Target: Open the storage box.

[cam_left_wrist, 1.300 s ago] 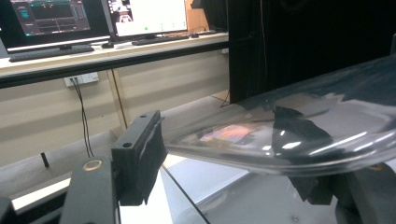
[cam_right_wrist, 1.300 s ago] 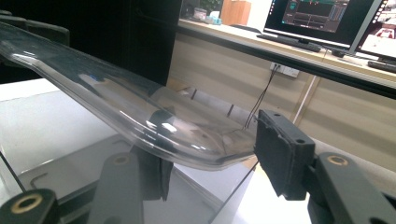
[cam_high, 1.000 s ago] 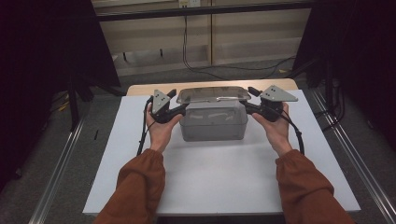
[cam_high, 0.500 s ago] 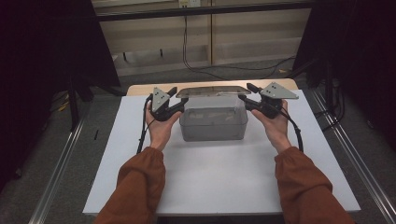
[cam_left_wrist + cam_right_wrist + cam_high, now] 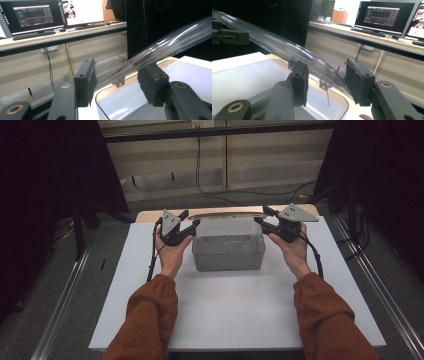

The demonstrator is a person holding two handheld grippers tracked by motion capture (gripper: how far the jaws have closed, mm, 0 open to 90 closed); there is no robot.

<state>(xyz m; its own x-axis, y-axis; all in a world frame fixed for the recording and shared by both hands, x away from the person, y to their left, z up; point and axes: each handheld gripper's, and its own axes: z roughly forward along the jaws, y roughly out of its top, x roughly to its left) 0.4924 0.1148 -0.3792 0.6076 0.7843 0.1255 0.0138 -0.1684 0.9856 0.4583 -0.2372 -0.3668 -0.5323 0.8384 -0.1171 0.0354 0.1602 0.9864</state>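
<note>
clear plastic box [image 5: 228,252] with its hinged lid [image 5: 227,214] raised; left gripper [image 5: 187,226] and right gripper [image 5: 264,220] spread

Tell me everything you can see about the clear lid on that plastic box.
The lid is clear, glossy plastic with rounded corners, joined by small hinges to the back rim of the grey see-through box. It is swung up and open, tilted. The left tool and right tool sit at its two ends with jaws apart.
</note>
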